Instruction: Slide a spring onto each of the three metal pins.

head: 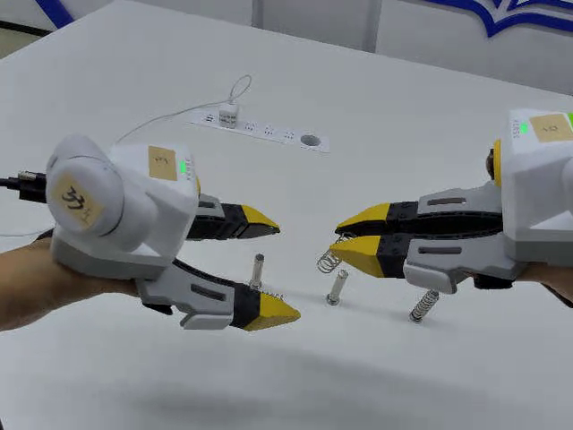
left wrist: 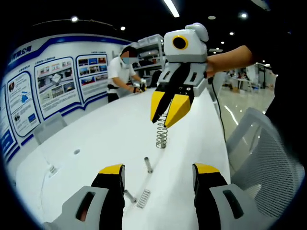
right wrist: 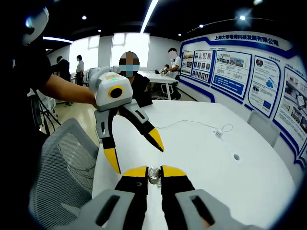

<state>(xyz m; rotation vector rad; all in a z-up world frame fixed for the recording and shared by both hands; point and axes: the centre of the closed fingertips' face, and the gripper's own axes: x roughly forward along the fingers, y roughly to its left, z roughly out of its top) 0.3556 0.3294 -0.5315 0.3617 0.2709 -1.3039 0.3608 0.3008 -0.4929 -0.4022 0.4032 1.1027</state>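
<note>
Head view: white table [head: 403,107] offered wide room beyond grippers. Right gripper [head: 337,238] clamped on spring [head: 329,261], above leaning pin [head: 337,287]; left gripper [head: 282,270] jaws gaped beside upright pin [head: 257,267]. Loose spring [head: 423,305] lay right; power strip [head: 269,133] far back.

White left gripper [head: 282,270] and right gripper [head: 337,238], yellow-tipped jaws.

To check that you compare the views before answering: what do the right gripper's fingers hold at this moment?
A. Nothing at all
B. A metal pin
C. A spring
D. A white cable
C: in its own view the right gripper has its fingers shut on a spring, and in the left gripper view the same spring hangs from them.
</note>
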